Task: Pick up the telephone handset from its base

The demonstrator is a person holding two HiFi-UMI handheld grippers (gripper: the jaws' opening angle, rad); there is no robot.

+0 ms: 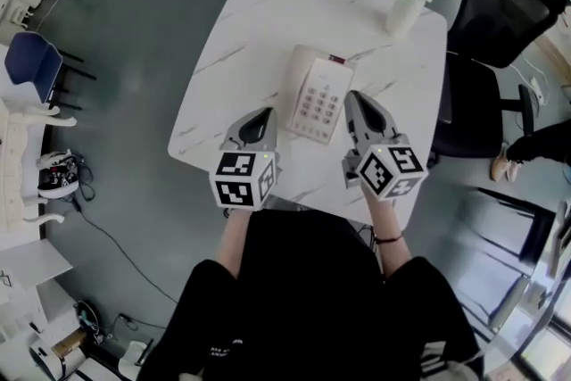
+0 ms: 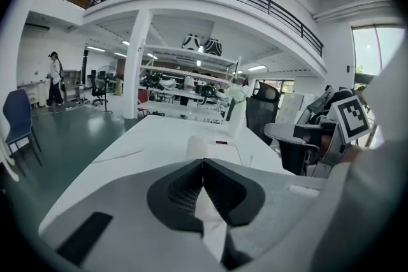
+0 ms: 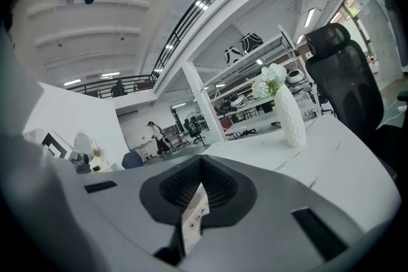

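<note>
Hovering with jaws closed on nothing near the cream plastic telephone handset (image 1: pixel 297 89), left gripper (image 1: pixel 264 113) and right gripper (image 1: pixel 355 96) likely needed opening before straddling it squarely.

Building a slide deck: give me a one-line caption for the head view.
Left gripper and right gripper, both shut, flank the telephone on a marble table, handset cradled.
</note>
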